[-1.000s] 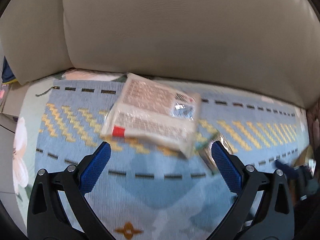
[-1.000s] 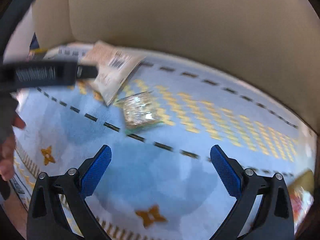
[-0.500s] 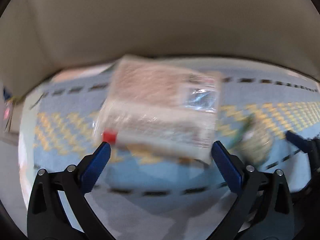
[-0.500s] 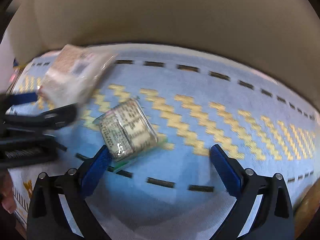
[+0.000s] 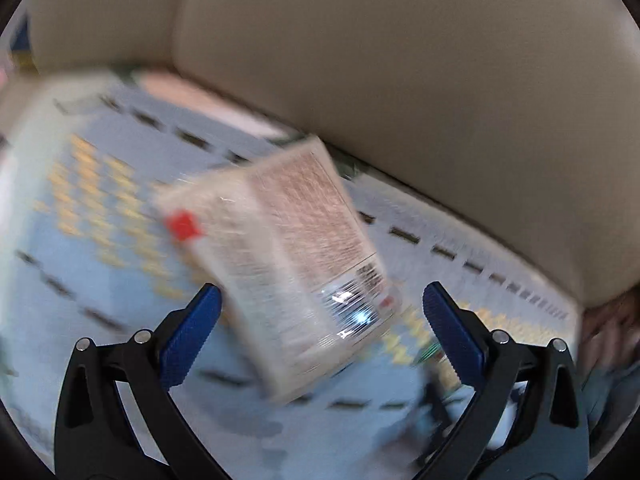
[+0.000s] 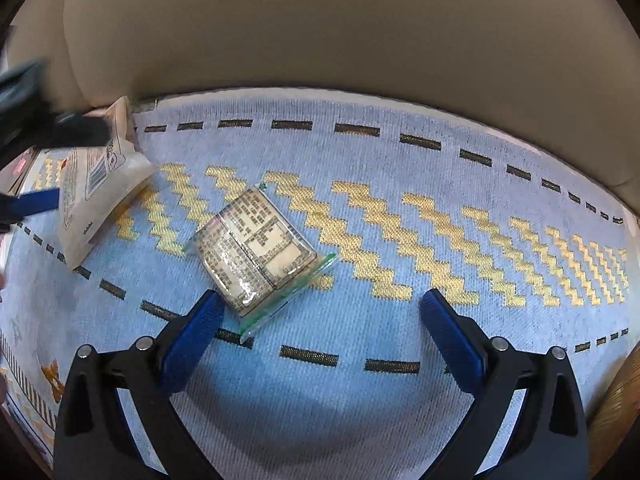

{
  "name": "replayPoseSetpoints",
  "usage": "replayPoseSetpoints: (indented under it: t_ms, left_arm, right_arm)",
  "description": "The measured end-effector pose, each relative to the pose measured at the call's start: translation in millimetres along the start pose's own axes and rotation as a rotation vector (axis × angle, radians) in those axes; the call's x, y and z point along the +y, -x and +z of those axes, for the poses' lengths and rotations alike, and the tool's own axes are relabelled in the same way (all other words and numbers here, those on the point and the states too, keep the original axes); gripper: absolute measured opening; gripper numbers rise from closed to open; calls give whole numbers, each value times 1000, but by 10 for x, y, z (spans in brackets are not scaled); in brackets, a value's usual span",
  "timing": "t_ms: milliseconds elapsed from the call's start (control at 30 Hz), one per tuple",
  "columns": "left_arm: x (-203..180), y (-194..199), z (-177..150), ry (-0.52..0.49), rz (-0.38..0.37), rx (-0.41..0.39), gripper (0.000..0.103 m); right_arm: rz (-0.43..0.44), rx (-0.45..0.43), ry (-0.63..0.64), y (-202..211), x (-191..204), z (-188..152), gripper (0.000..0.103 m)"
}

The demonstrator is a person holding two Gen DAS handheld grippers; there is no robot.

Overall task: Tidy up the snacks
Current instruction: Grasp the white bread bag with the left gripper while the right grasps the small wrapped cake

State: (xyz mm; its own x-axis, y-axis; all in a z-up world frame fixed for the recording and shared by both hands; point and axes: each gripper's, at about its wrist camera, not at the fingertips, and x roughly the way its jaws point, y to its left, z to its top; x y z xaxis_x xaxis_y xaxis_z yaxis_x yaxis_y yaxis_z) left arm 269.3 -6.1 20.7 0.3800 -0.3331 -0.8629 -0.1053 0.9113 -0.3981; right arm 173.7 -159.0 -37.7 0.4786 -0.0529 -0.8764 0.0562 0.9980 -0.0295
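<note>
The right tongs (image 6: 320,320), black-framed with blue ribbed pads, stand spread wide and grip nothing above a pale blue woven sofa cover (image 6: 400,184) patterned with yellow zigzags and black dashes. A small clear plastic snack packet with printed text and a green edge (image 6: 256,252) lies flat on the cover, just ahead of the left pad of those tongs and left of the gap's middle, one corner reaching down beside the pad's tip. To the left of that packet, apart from it, a larger cream-coloured snack bag with a barcode (image 6: 96,200) rests on the cover at the foot of the beige leather sofa backrest (image 6: 340,28).

The left tongs (image 5: 320,312), of the same build, are likewise released and wide apart. In the left wrist view, which is blurred by motion, the cream-coloured snack bag (image 5: 280,260), showing a red mark on its face, lies tilted on the cover just beyond the pads, its near end dropping into the gap between them; whether it touches either pad cannot be told. In the right wrist view one blue pad (image 6: 36,202) of the left tongs shows at the left side of that bag.
</note>
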Motion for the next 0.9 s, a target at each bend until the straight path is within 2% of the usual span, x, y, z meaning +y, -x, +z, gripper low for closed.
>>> replayPoseSetpoints:
  t_ms: [67,167,233,300,367,433,567,667,800,900]
  left_arm:
    - [42,-118,38,62,37,5,100]
    - [60,-153,51,97,53,-18,100]
    - [-19,-217,53,58,94,-11,100]
    - [-152,-273,2,-20,147,0,100]
    - [-226,-294,-23,-57,146,-8,100]
    - [-238,-291,-79,-81,135,-14,100]
    - [-218,-234,-134,-128,160,-16,94]
    - [-291,-143,-226,-137,164,-25,86]
    - [-334,44,-283,-149,160,-12,81]
    - [-229,225,-423,-143,146,-2,79]
  right_arm:
    - [7,-15,1,48,17,35,98]
    - [10,-32,36,32,88,131,98]
    - [-7,-37,73,9,168,195,98]
    - [12,-30,74,-11,203,247,98]
    - [56,-22,55,-21,203,265,88]
    - [52,-43,55,24,228,227,64]
    - [39,-58,57,91,276,130,55]
    - [47,-50,42,134,265,73,46]
    - [78,-38,-2,232,259,-65,45]
    - [90,-32,-18,305,282,-224,44]
